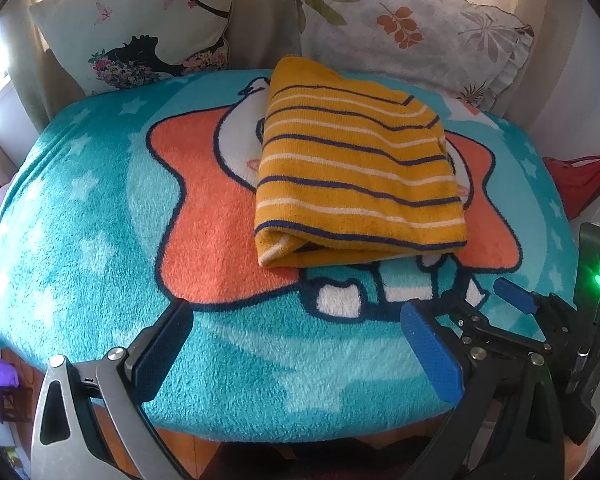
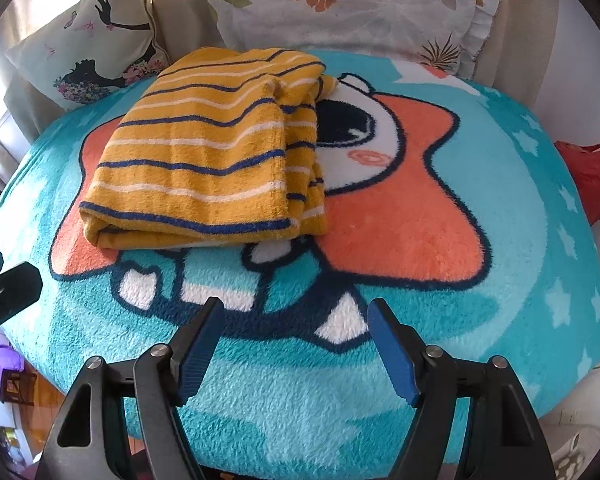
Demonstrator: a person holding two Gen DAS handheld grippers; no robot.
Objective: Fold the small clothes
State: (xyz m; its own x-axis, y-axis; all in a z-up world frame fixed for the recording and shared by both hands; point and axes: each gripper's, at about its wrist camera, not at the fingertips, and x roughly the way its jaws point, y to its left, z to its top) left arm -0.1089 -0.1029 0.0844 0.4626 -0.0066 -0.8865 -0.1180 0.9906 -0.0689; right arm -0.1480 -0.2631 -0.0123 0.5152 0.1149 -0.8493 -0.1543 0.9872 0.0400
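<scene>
The striped garment (image 1: 356, 168) is mustard-yellow terry with thin navy and white stripes, folded into a thick, roughly rectangular packet. The fold runs along its near edge, where the layers roll over. From my right side (image 2: 216, 160) the right-hand edge shows several stacked layers, a little uneven. It lies on the teal fleece blanket (image 1: 80, 220), over the orange star printed there and covering part of the white cartoon figure. No brand, label or legible writing anywhere — only print patterns.

My left gripper (image 1: 296, 344): jaws released, spread wide, nothing between them, over the blanket on the near side of the garment. My right gripper (image 2: 296, 344): jaws also apart and empty, likewise short of the garment — not touching it.

Beyond the garment, two pillows: a silhouette-and-butterfly pillow (image 1: 140, 20) and a leaf-print pillow (image 1: 412, 24).
</scene>
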